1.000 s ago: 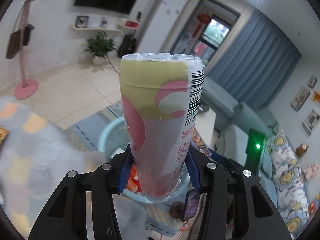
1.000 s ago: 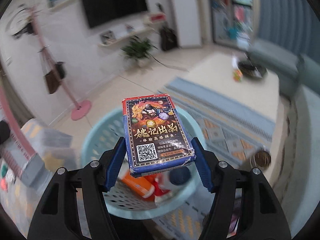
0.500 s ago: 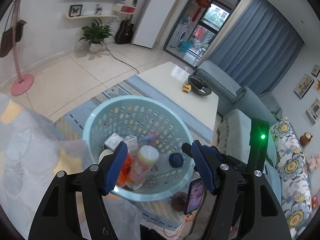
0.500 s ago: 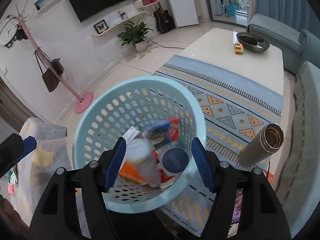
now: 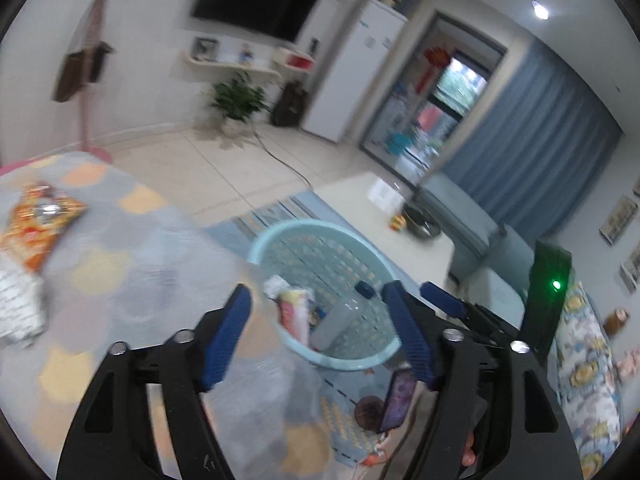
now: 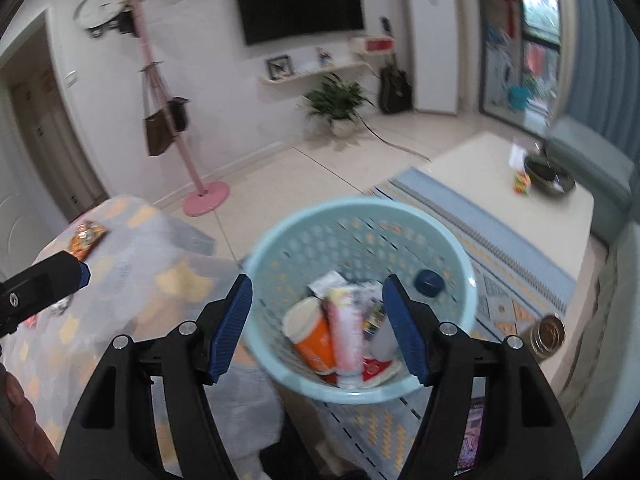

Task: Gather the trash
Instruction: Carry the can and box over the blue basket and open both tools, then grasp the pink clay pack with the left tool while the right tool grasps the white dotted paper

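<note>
A light blue perforated basket (image 6: 460, 264) stands on the floor and holds the pink and yellow bottle (image 6: 346, 332), an orange cup (image 6: 314, 338), a blue lid (image 6: 429, 282) and other trash. It also shows in the left wrist view (image 5: 320, 232). My right gripper (image 6: 318, 320) is open and empty above the basket's near rim. My left gripper (image 5: 318, 332) is open and empty over the edge of the grey patterned cloth (image 5: 120, 264). An orange snack bag (image 5: 38, 220) and a crumpled silver wrapper (image 5: 16, 304) lie on that cloth at the left.
A steel flask (image 6: 547, 337) stands on the patterned rug (image 6: 520, 256) right of the basket. A white low table (image 6: 500, 176) with a dark bowl (image 6: 548, 178) is behind. A pink coat stand (image 6: 204, 192) is at the back left. A phone (image 5: 398, 398) lies near the basket.
Both grippers opened and dropped the bottle and the card box into the basket. Both then pulled back and swung left, bringing the cloth and snack bag into view.
</note>
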The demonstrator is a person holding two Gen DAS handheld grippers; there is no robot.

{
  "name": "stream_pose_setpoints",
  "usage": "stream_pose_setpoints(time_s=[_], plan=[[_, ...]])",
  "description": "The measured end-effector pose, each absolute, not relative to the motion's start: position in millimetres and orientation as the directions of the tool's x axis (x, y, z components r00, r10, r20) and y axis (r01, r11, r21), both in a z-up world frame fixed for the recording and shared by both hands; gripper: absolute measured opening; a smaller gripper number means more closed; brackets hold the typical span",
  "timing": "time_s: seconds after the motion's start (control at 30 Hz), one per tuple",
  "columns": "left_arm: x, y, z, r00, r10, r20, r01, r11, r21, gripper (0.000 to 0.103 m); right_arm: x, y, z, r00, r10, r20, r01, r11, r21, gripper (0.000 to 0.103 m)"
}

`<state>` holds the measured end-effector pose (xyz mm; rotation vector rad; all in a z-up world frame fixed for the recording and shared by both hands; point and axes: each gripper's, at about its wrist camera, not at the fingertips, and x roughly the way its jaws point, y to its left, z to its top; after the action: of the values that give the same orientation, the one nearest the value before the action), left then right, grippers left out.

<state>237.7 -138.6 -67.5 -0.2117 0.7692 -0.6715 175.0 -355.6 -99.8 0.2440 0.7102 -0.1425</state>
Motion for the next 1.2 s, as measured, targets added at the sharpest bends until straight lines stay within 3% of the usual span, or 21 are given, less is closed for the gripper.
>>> stream_pose_setpoints(time_s=[0.4, 0.73, 1.0, 1.1, 1.2], plan=[[199, -14, -34, 0.752, -0.414, -0.513, 0.237, 0.896, -0.375, 0.08, 181, -246, -61, 0.779, 0.111, -0.617, -0.05, 0.992, 0.115, 0.064], [202, 83, -37, 0.828, -0.082, -0.555, -0.052, 0.974, -0.222, 0.084, 229, -151, -65, 0.679, 0.287, -0.675, -0.311, 0.946, 0.09, 0.064], [225, 125, -71, 0.765, -0.01, -0.644, -0.146, 0.971, -0.188, 0.084, 269, -101, -85, 0.601, 0.341, -0.723, -0.395, 0.913, 0.103, 0.063], [232, 128, -84, 0.739, -0.022, -0.674, -0.15, 0.969, -0.197, 0.084, 280, -91, -95, 0.584, 0.344, -0.735, -0.395, 0.912, 0.113, 0.056], [240, 127, -92, 0.714, -0.028, -0.7, -0.144, 0.972, -0.187, 0.084, 287, -83, -103, 0.575, 0.354, -0.737, -0.404, 0.907, 0.121, 0.056]])
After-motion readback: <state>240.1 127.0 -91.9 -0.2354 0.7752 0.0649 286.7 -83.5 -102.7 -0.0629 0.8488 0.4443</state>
